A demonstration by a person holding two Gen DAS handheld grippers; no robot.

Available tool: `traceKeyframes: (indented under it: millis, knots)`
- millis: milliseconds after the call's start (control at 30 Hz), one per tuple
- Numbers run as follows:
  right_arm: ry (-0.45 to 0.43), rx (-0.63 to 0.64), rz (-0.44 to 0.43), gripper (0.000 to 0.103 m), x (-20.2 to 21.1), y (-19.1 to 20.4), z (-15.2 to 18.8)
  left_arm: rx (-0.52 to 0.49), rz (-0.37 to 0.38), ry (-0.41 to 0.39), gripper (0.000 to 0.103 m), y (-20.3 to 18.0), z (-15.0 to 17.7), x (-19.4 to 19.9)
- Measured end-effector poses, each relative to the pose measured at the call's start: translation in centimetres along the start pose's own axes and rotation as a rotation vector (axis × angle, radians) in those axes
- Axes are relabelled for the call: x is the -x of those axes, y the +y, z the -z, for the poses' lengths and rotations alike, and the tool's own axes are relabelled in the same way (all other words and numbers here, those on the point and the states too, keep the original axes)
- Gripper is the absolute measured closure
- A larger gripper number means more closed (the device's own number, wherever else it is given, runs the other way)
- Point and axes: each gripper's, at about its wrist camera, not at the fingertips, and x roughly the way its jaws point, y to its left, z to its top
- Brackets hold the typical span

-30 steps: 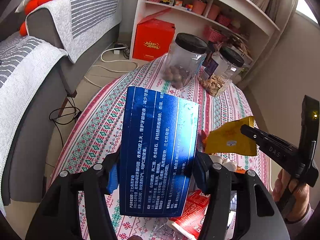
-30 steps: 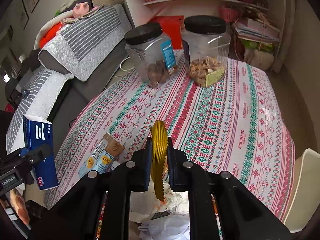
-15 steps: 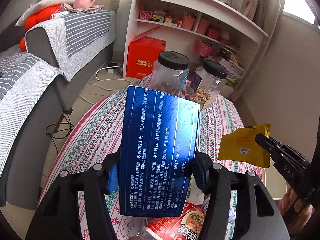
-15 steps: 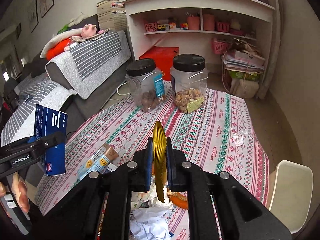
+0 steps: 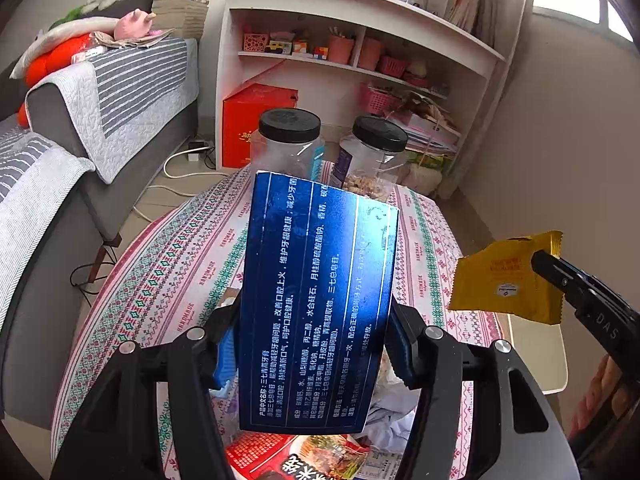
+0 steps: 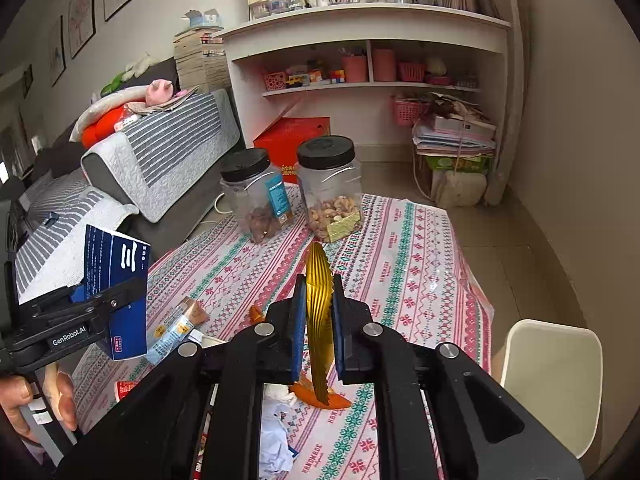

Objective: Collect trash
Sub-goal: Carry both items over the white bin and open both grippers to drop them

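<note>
Two black-lidded jars (image 6: 292, 196) stand on the patterned tablecloth (image 6: 404, 264), a white shelf (image 6: 372, 36) behind.

The far half of the bench (image 6: 416, 248) lies bare on its right side, leaving open passage there. Two black-lidded jars (image 6: 332, 192) stand side by side at the far edge, blocking the middle. The near end is cluttered: crumpled paper (image 6: 276, 440), an orange peel (image 6: 320, 398), a small carton (image 6: 176, 328). A white chair (image 6: 556, 376) stands beside the bench's right edge, a sofa (image 6: 168, 160) along the left.
</note>
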Motion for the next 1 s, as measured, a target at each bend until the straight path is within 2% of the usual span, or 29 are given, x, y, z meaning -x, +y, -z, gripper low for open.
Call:
traceKeyframes:
  millis: [200,400,567,733,767,833,867,1000]
  knots:
    - [-0.048,-0.064,0.062,0.092,2.8,-3.9,-0.1,-0.041,0.031,-0.01,0.045,-2.6,0.2,0.1]
    - [-0.095,-0.151,0.171,0.092,6.3,-9.1,0.2,-0.076,0.079,-0.001,0.045,-5.9,0.6,0.1]
    - [-0.094,-0.253,0.257,0.092,8.8,-14.4,1.1,-0.117,0.132,0.019,0.045,-10.1,1.0,-0.4]
    - [-0.08,-0.34,0.327,0.09,10.6,-18.0,2.2,-0.161,0.183,0.037,0.045,-15.2,1.4,-1.1]
    - [-0.081,-0.353,0.335,0.086,10.9,-18.6,2.4,-0.168,0.198,0.042,0.045,-16.3,1.4,-1.2]
    - [-0.088,-0.379,0.361,0.06,11.7,-19.7,2.8,-0.184,0.22,0.054,0.045,-18.2,1.6,-1.5]
    - [-0.106,-0.396,0.382,0.04,12.3,-20.1,3.1,-0.197,0.233,0.064,0.045,-19.5,1.7,-1.7]
    - [-0.172,-0.444,0.424,0.018,14.5,-21.5,3.9,-0.229,0.27,0.097,0.045,-23.0,2.3,-2.8]
